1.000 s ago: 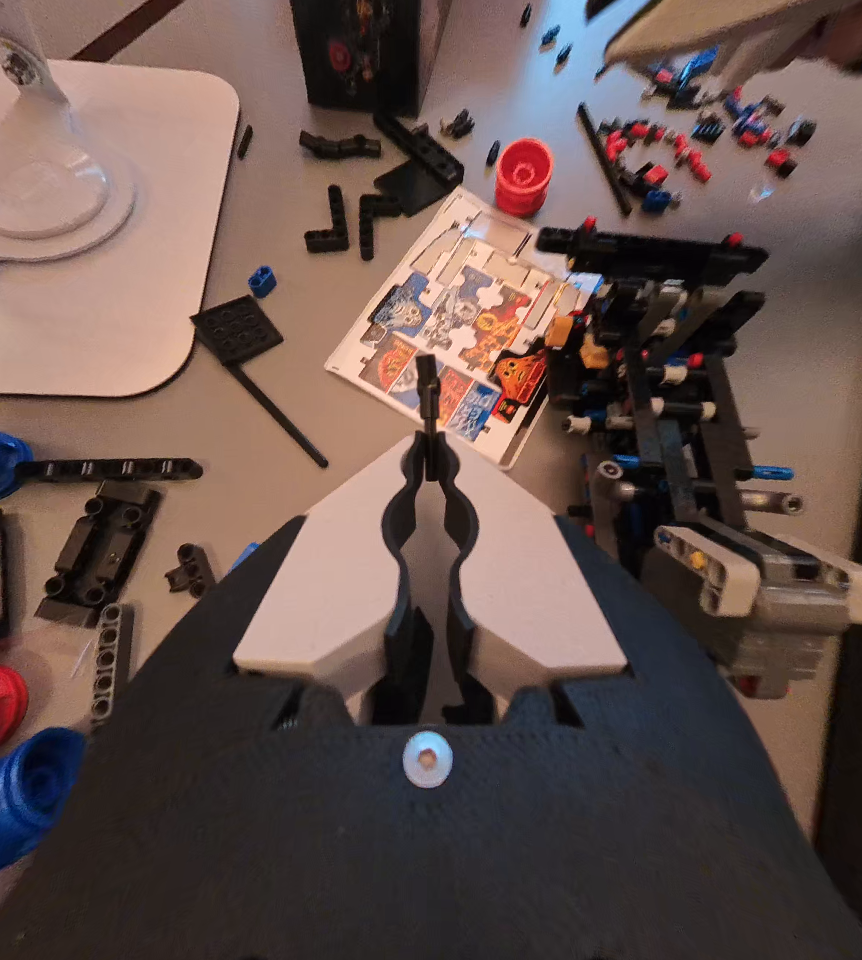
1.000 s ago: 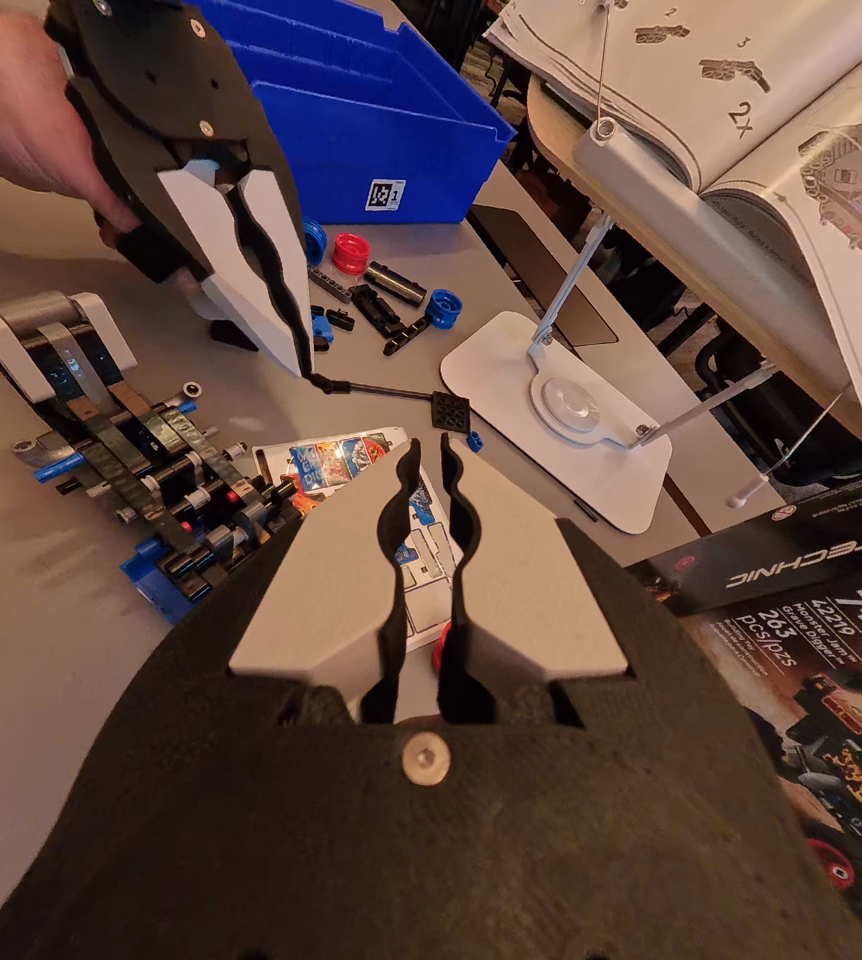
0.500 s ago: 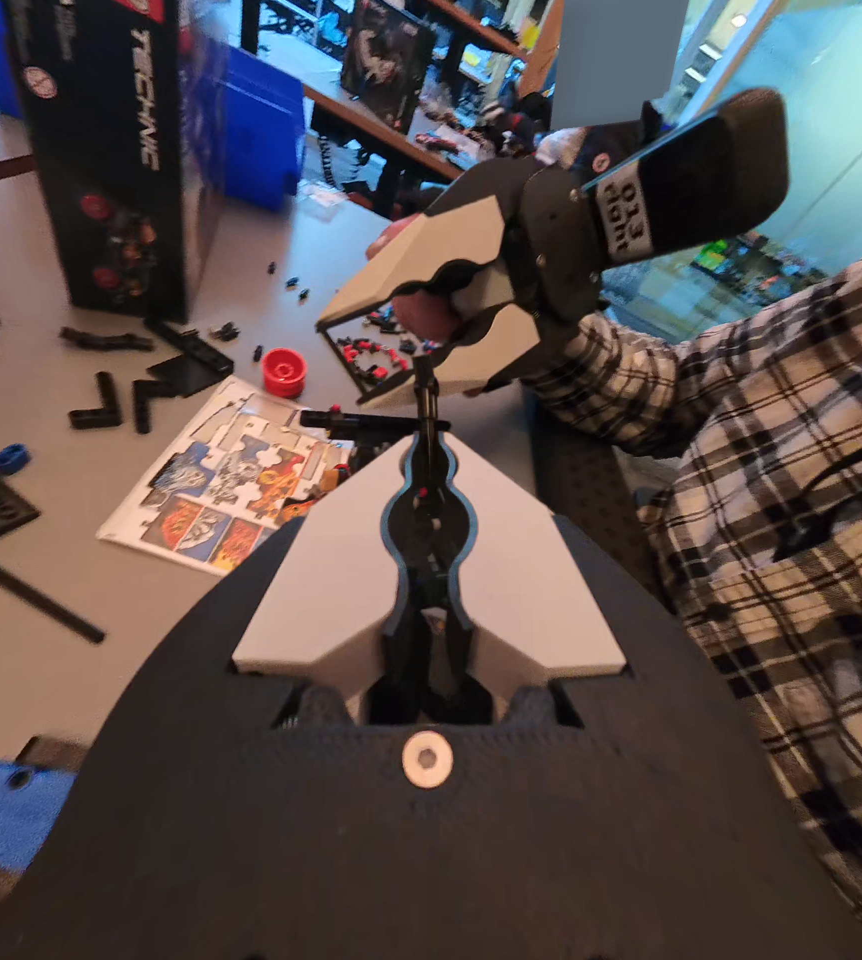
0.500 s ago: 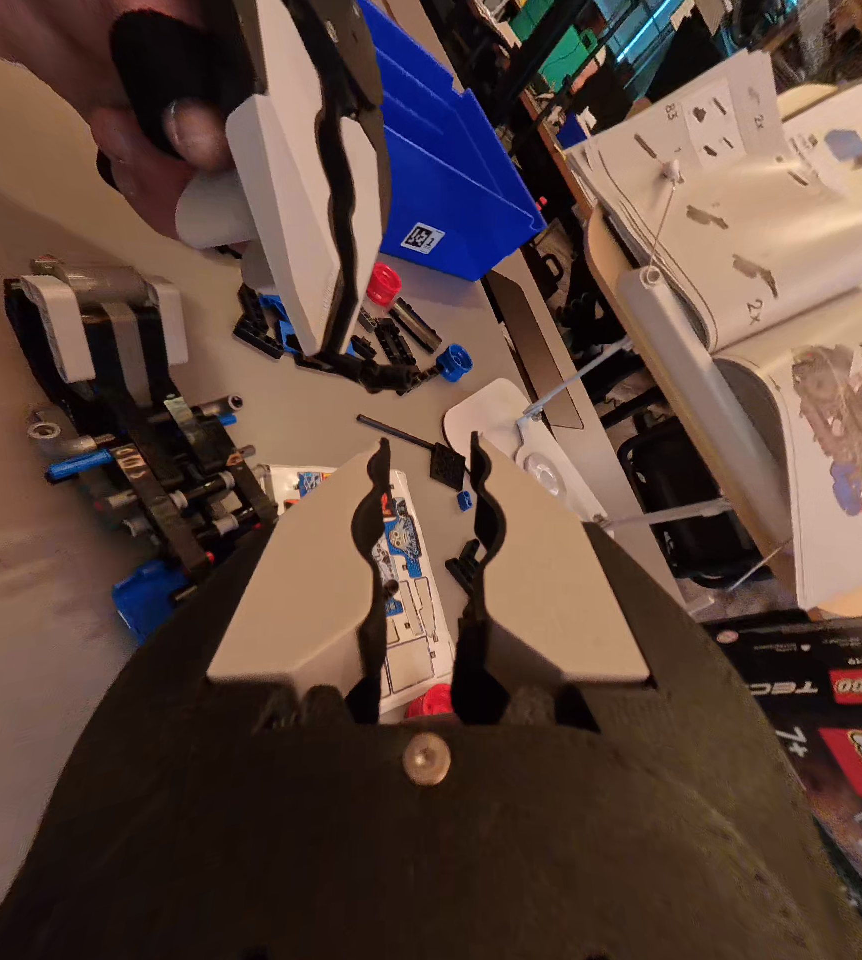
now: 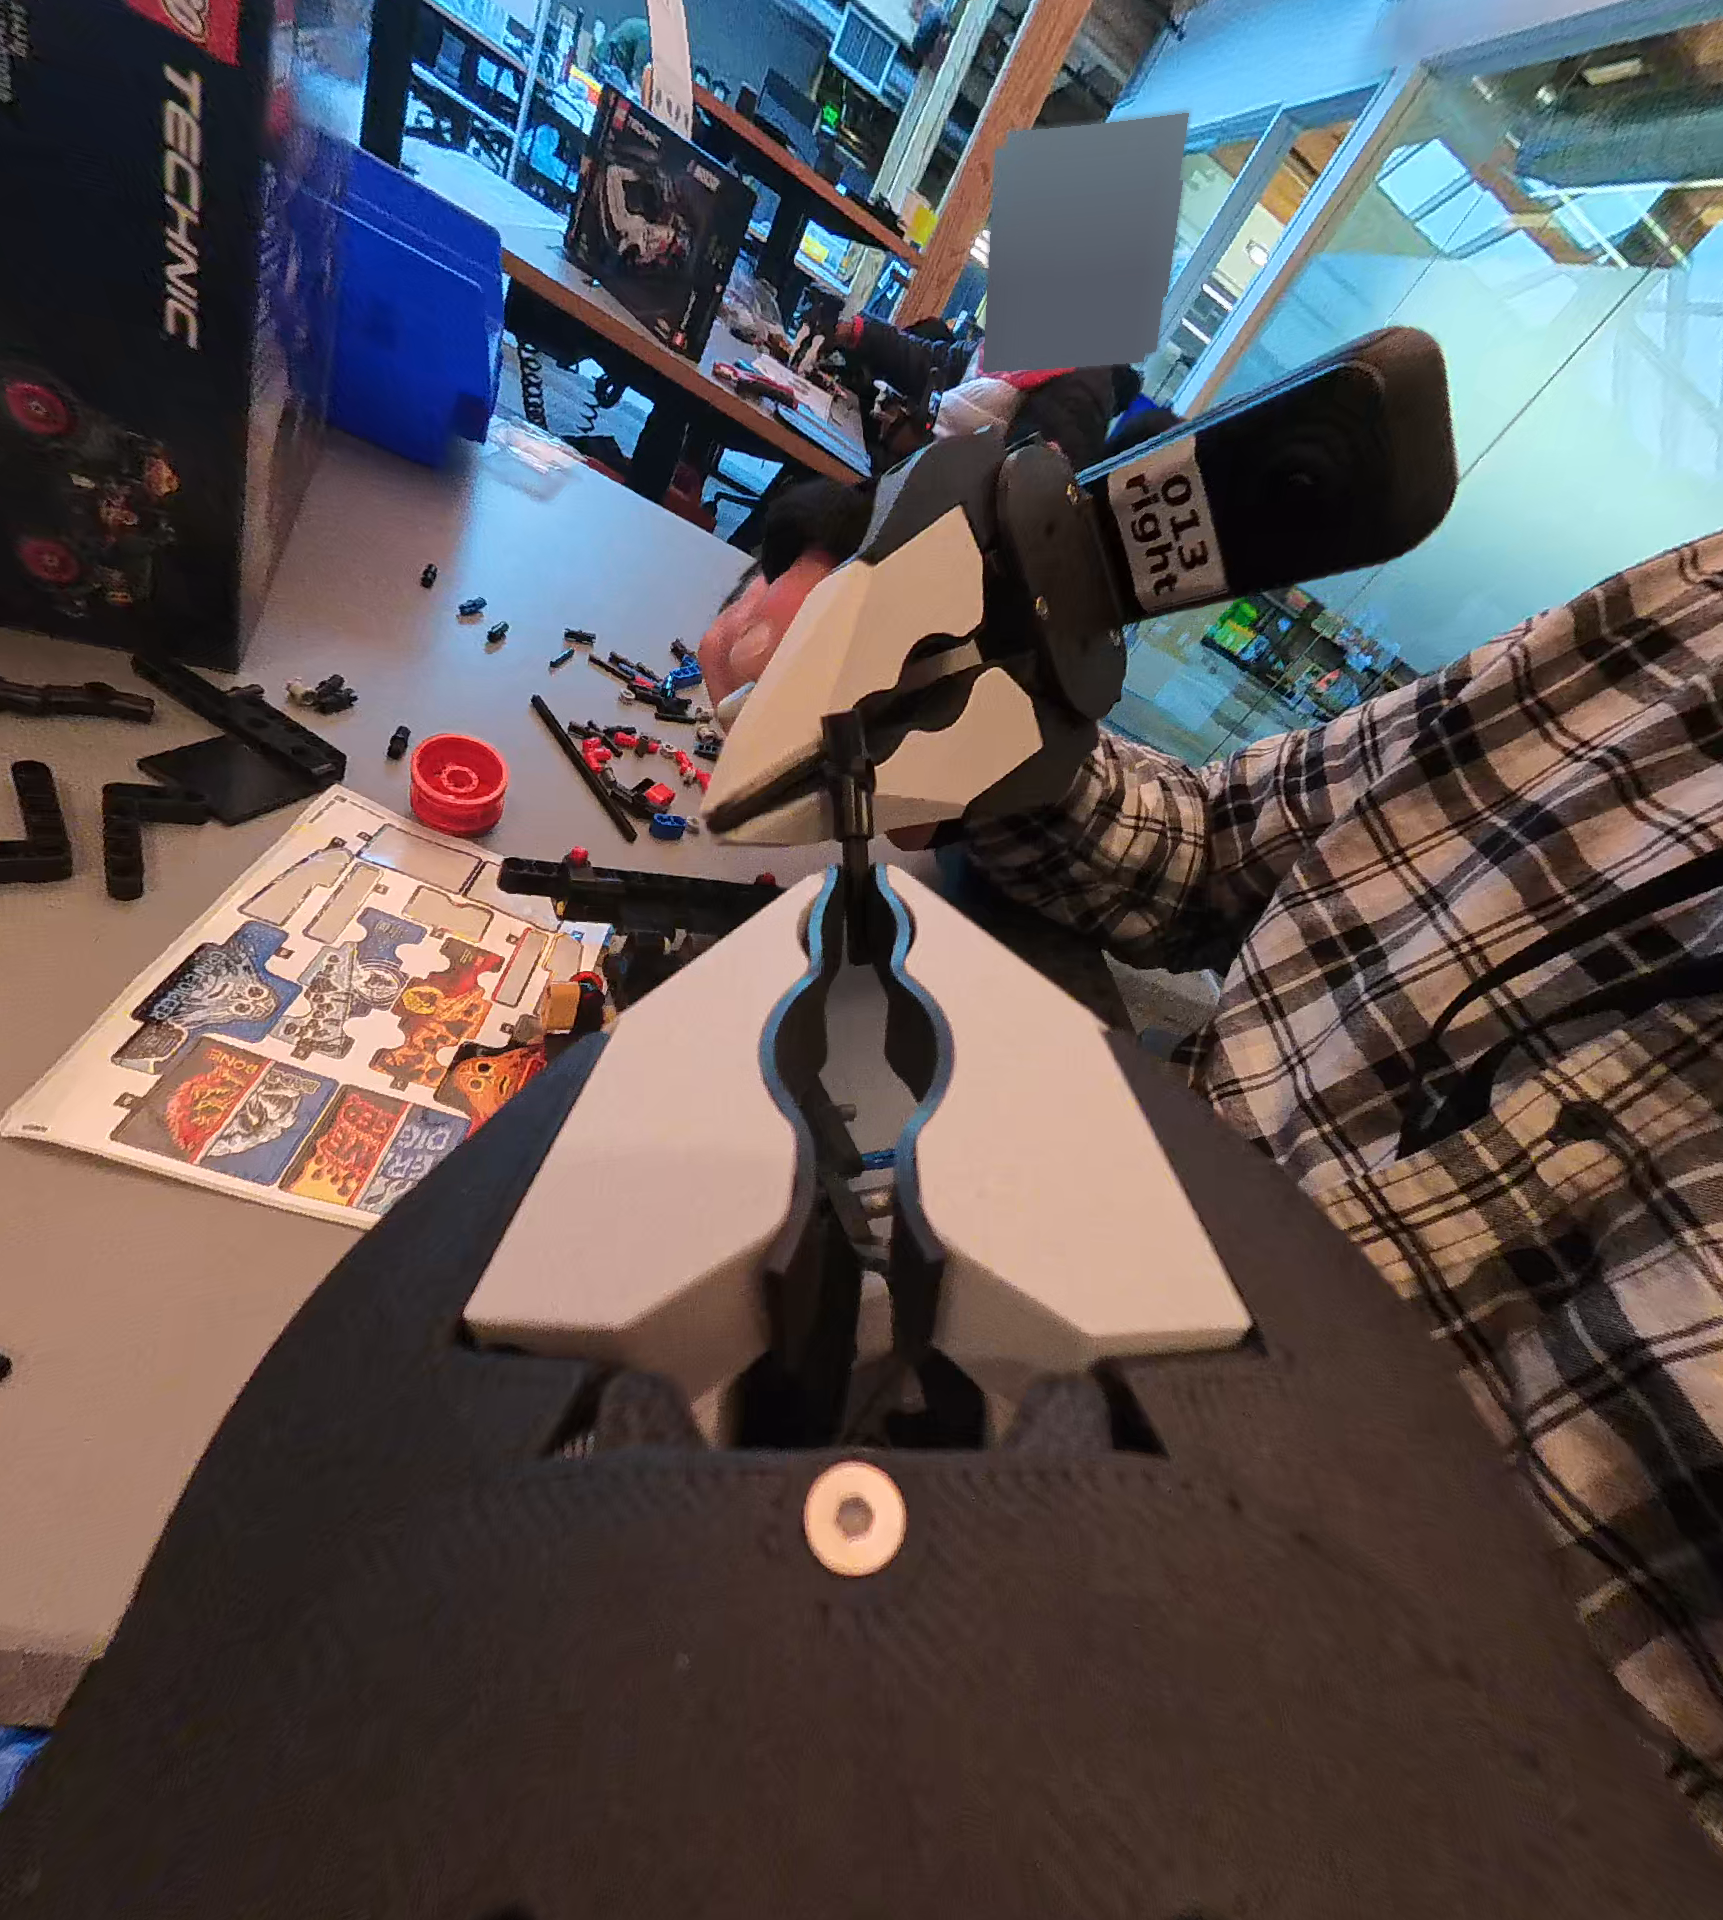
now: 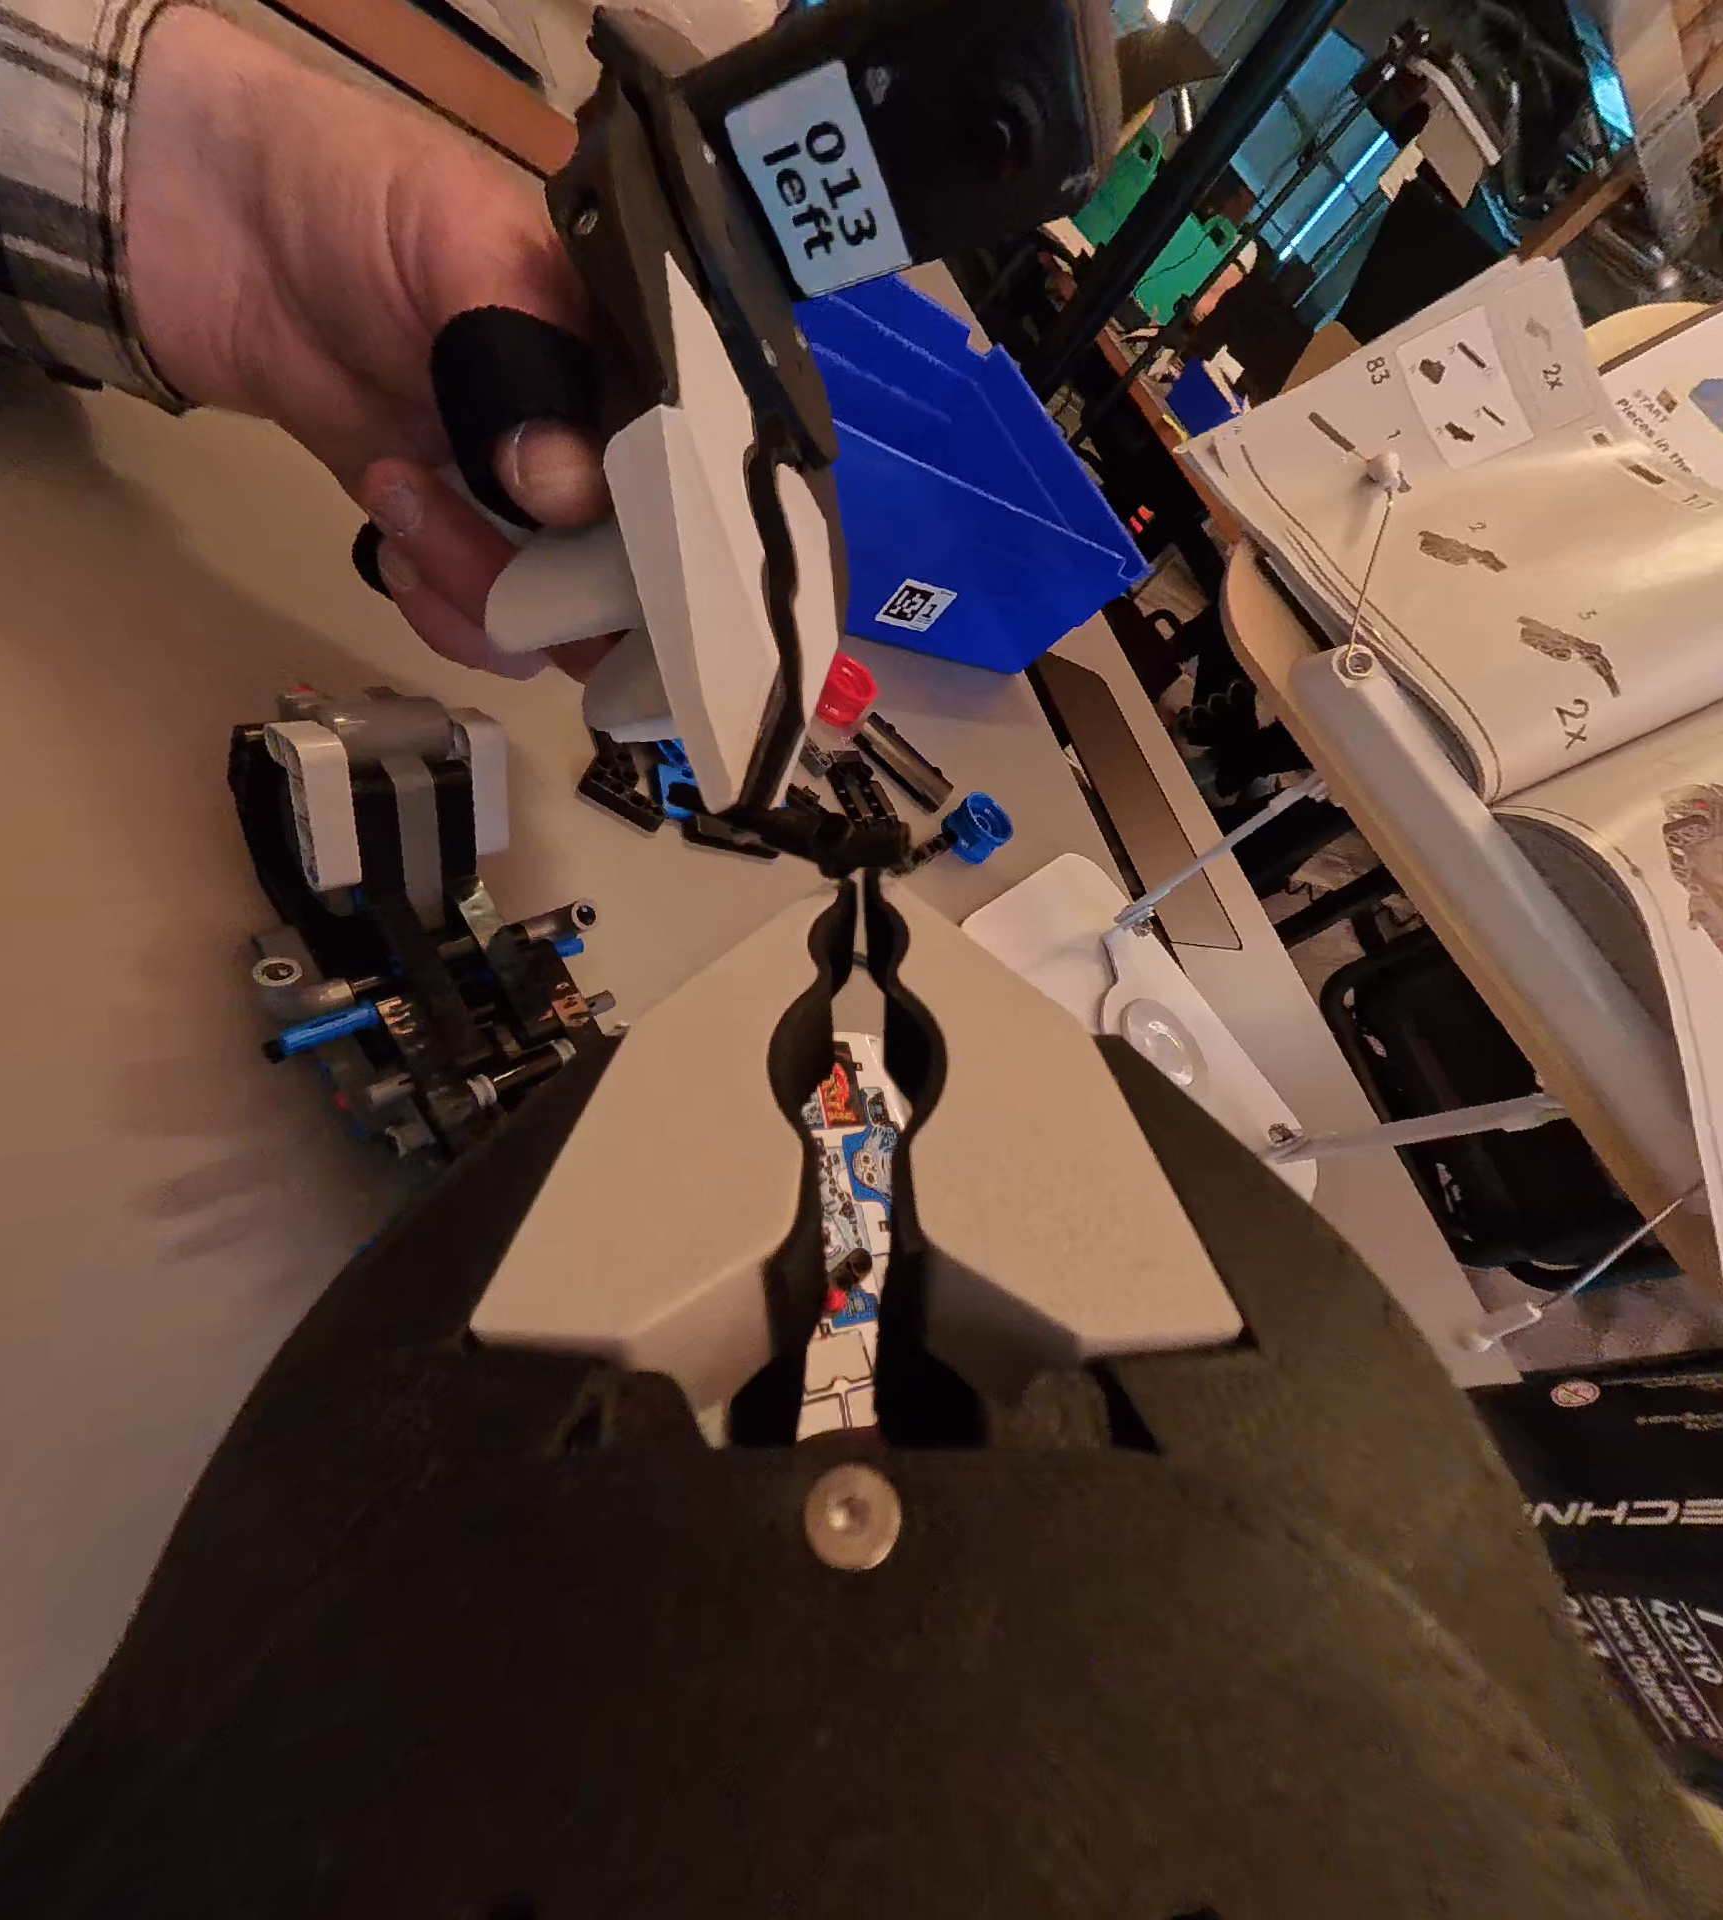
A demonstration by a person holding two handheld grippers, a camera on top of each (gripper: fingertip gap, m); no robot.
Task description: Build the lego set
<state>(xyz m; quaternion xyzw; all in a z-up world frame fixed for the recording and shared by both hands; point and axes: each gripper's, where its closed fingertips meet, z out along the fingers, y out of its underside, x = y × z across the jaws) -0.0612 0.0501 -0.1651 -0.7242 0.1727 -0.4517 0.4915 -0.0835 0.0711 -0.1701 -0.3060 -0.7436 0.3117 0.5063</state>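
Observation:
My left gripper (image 5: 852,894) is shut on a small black lego piece (image 5: 846,821) that sticks out past its tips, held up above the table. My right gripper (image 6: 859,896) faces it tip to tip and is shut on the other end of the same black piece (image 6: 852,847). The right gripper also shows in the left wrist view (image 5: 722,821), the left gripper in the right wrist view (image 6: 748,805), with a hand on it. The partly built black and grey chassis (image 6: 400,914) lies on the table below.
A sticker sheet (image 5: 317,1008), a red wheel hub (image 5: 459,779), black L-beams (image 5: 15,842) and several small loose pieces (image 5: 628,727) lie on the table. The set box (image 5: 78,312) stands behind. A blue bin (image 6: 940,520) and the open instruction booklet (image 6: 1459,540) on its stand are nearby. Left and right tips are no more than a few centimetres apart. Between my right fingertips and the red wheel hub (image 5: 459,779) there is roughly 15 cm.
My left gripper lifted the black piece off the table and tilted up. My right gripper, open before, came in and shut on the piece's free end.

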